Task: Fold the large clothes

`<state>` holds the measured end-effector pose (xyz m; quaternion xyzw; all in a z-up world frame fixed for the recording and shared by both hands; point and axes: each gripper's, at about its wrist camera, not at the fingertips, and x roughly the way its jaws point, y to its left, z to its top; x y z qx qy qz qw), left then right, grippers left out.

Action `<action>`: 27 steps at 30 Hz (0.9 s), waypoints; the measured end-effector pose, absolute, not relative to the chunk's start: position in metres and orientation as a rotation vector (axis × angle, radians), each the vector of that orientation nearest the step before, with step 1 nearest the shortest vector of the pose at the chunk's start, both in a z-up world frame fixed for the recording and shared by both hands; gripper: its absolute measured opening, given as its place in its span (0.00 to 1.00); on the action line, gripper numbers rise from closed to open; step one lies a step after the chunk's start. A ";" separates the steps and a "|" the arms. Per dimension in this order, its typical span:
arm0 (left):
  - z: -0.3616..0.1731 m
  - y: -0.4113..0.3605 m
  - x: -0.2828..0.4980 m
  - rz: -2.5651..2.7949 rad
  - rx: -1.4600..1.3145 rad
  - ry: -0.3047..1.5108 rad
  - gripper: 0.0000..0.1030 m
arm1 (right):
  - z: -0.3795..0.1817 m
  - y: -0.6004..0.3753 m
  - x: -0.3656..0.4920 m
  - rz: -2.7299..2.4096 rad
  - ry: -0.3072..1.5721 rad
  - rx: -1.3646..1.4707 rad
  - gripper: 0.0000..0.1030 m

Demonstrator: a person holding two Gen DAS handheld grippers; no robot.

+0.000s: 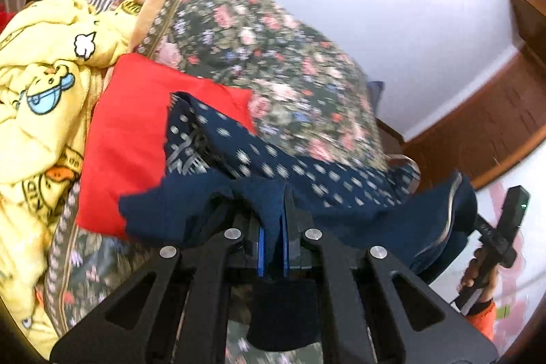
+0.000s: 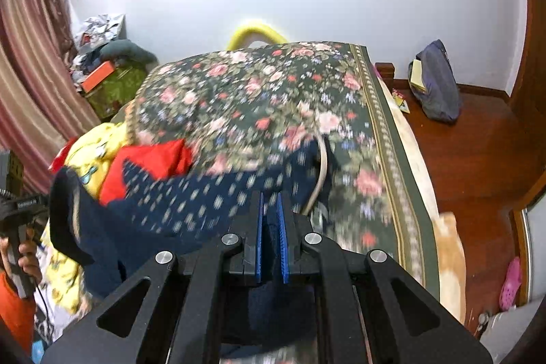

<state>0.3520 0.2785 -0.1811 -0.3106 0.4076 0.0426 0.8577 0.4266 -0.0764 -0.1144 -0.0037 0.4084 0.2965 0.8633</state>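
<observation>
A navy garment with small white dots (image 1: 273, 166) hangs stretched between my two grippers above the bed. My left gripper (image 1: 272, 227) is shut on one edge of it, cloth pinched between the blue pads. My right gripper (image 2: 272, 220) is shut on another edge of the same garment (image 2: 191, 203), which trails left towards the left gripper's handle (image 2: 20, 220). The right gripper's handle also shows in the left wrist view (image 1: 494, 237). The garment's pale trim (image 2: 320, 166) lies on the bedspread.
The bed has a dark floral bedspread (image 2: 259, 98). A folded red cloth (image 1: 136, 132) and a yellow cartoon blanket (image 1: 44, 84) lie at its left. A blue bag (image 2: 436, 84) sits on the wooden floor at right. Curtains (image 2: 30, 57) hang left.
</observation>
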 end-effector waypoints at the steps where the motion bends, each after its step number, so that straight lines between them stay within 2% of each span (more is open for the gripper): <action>1: -0.193 0.286 0.365 0.107 -0.670 0.877 0.06 | -0.122 -0.070 0.438 0.610 0.870 -0.006 0.07; 9: -0.279 0.307 0.402 0.146 -0.737 1.039 0.12 | -0.176 -0.052 0.480 0.521 0.961 -0.058 0.08; 12: -0.276 0.302 0.398 0.136 -0.698 1.036 0.12 | -0.168 -0.053 0.475 0.537 0.939 -0.094 0.08; 17: -0.236 0.278 0.394 0.164 -0.482 1.062 0.13 | -0.124 -0.065 0.454 0.507 0.844 -0.164 0.10; 18: -0.224 0.273 0.390 0.167 -0.440 1.051 0.16 | -0.116 -0.070 0.451 0.509 0.833 -0.152 0.11; 20: -0.206 0.264 0.380 0.163 -0.391 1.028 0.23 | -0.104 -0.079 0.442 0.526 0.816 -0.127 0.23; 21: -0.197 0.258 0.374 0.157 -0.374 1.012 0.32 | -0.099 -0.084 0.435 0.532 0.804 -0.119 0.26; 22: -0.186 0.252 0.365 0.166 -0.352 0.984 0.49 | -0.095 -0.089 0.427 0.540 0.792 -0.114 0.32; 24: -0.170 0.243 0.350 0.199 -0.306 0.916 0.66 | -0.093 -0.093 0.413 0.559 0.782 -0.117 0.35; 27: -0.155 0.227 0.330 0.201 -0.234 0.872 0.70 | -0.101 -0.098 0.388 0.602 0.801 -0.139 0.36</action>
